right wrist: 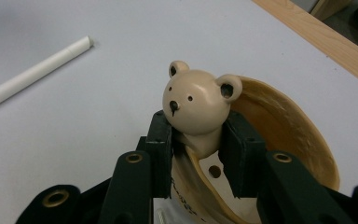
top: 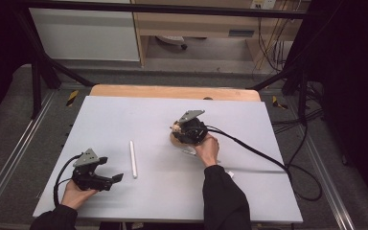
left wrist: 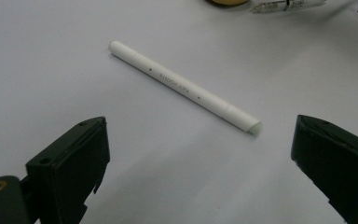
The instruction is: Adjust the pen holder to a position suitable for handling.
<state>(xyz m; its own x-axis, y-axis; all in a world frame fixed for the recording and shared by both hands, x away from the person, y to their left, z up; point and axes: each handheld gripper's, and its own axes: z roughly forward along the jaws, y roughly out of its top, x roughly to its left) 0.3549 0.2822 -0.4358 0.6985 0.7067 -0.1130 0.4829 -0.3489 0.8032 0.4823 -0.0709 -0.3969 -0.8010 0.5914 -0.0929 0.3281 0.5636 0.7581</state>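
Observation:
A beige bear figure [right wrist: 198, 100] with a tan curved dish [right wrist: 289, 135] behind it stands between the two jaws of my right gripper [right wrist: 198, 135], which press on it just below the head. In the high view that gripper [top: 184, 130] holds the bear [top: 176, 127] at the middle of the white table board [top: 249, 191]. A white pen [top: 132, 159] lies left of centre. My left gripper [top: 110, 168] rests at the front left, open, with the pen [left wrist: 182, 86] lying a short way beyond its spread jaws [left wrist: 200, 140].
A small clear glass piece [top: 189, 151] lies just in front of the right gripper, also at the top of the left gripper view [left wrist: 284, 5]. A wooden table edge [top: 172, 91] runs along the back. The right gripper's cable [top: 258, 153] trails off to the right.

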